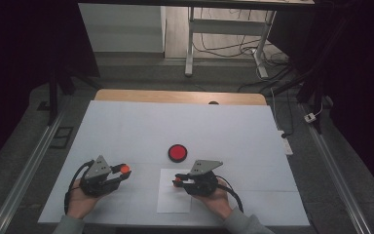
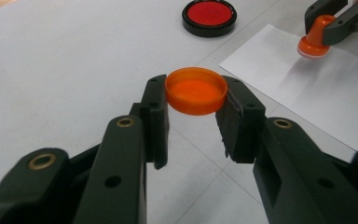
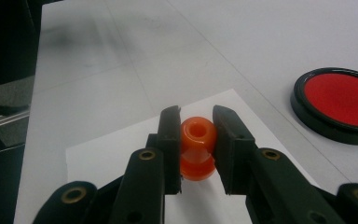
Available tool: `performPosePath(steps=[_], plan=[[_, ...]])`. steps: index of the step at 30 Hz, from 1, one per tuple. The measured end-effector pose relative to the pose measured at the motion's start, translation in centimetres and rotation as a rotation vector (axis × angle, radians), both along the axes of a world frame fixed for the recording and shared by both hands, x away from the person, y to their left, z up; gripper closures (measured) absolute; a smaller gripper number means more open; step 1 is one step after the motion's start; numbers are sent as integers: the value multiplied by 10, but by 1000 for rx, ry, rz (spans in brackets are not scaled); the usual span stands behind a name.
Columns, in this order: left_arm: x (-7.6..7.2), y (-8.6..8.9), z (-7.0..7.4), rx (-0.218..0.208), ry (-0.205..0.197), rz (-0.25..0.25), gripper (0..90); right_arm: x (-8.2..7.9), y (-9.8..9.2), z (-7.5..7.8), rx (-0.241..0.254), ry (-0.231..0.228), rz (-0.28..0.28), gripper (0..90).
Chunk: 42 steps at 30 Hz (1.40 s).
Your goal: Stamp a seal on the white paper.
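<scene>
Stamp (image 3: 197,147) – orange, knobbed handle – sits clamped in the right tongs (image 1: 177,181), base down on the white paper sheet (image 1: 168,202) near the front edge of the tabletop (image 1: 141,126); in the left gripper view its base touches the sheet. Left tongs (image 1: 125,169) grip the orange cap (image 2: 196,90) by its rim, open side up, held off the surface just left of the sheet. Red ink pad (image 1: 177,152) in a black round case lies uncovered on the tabletop just beyond the sheet, roughly between the two tongs. Surface: matte white covering with faint seam lines, over a wooden top whose far edge shows as a tan strip (image 1: 180,96). Room is dim, dark at both sides. Grey floor around the tabletop, metal rails (image 1: 27,170) running along left and right. Behind: white desk legs (image 1: 190,44), loose cables (image 1: 233,48) on the floor, a light cabinet (image 1: 121,29) at back left, a white plug or adapter (image 1: 311,117) at right. Person's hands and grey sleeves come in from the bottom edge.
</scene>
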<state>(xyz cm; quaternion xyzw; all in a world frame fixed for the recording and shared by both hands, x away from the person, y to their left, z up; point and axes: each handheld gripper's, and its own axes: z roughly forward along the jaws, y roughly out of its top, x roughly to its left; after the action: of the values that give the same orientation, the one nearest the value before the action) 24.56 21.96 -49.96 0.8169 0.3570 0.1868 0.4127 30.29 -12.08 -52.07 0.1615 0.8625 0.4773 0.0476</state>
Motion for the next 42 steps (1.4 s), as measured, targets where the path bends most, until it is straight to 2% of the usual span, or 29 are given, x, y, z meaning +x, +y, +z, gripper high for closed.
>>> performPosePath(steps=[32, 42], plan=[[0, 0, -1, 1, 7, -4, 648, -5, 5, -13, -63, -29, 6, 731], [0, 0, 0, 3, 5, -3, 648, -4, 4, -14, -60, -30, 13, 732]])
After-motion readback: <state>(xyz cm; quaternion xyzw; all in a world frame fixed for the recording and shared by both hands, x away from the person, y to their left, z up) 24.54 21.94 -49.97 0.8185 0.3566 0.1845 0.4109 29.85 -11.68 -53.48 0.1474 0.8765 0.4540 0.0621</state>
